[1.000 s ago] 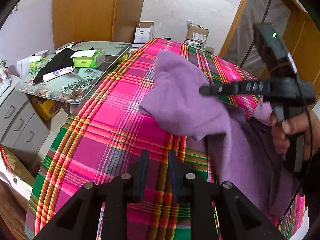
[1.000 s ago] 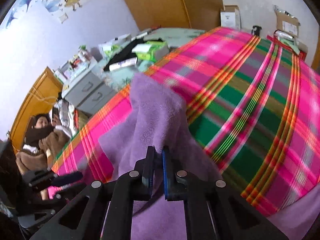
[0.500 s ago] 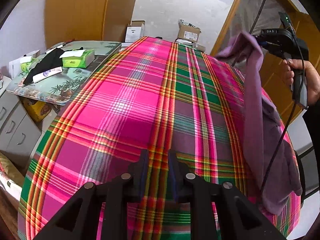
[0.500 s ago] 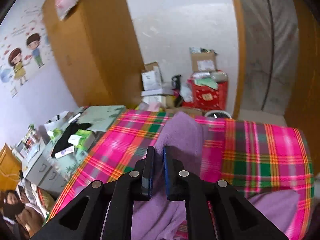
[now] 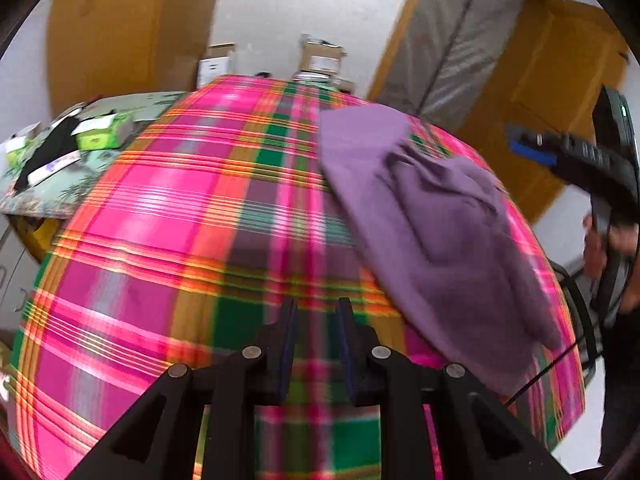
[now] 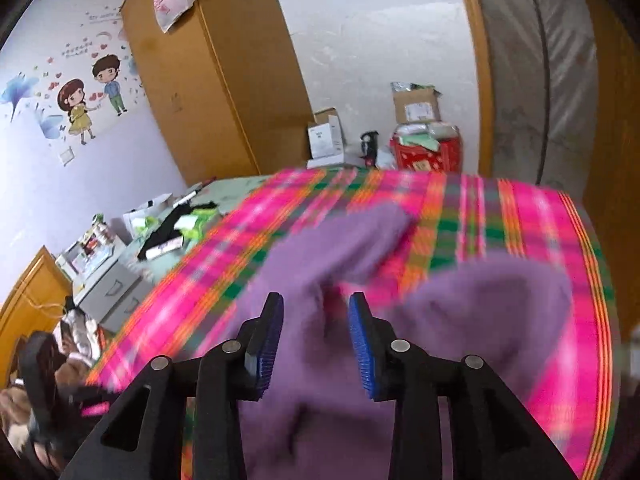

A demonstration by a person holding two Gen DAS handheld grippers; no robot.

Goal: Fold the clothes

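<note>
A purple garment [image 5: 440, 220] lies crumpled on the right half of the pink and green plaid tablecloth [image 5: 180, 220]. My left gripper [image 5: 316, 320] hovers over bare cloth left of the garment, its jaws a narrow gap apart and holding nothing. My right gripper [image 5: 520, 146] is held in the air to the right of the garment, gripped by a hand [image 5: 608, 240]. In the right wrist view the right gripper [image 6: 316, 312] stands open just above the purple garment [image 6: 480, 300], with fabric showing behind the gap and no grip on it.
A low side table [image 5: 80, 184] at the left carries a green tissue box [image 5: 100, 132] and a black item. Cardboard boxes [image 5: 320, 60] stand on the floor beyond the far edge. A wooden wardrobe and door frame the room. Grey drawers [image 6: 108, 288] sit at the left.
The right gripper, shut on the raised purple garment before, has opened and let it go. The garment now lies on the right side of the cloth. The left gripper stayed over the near edge.
</note>
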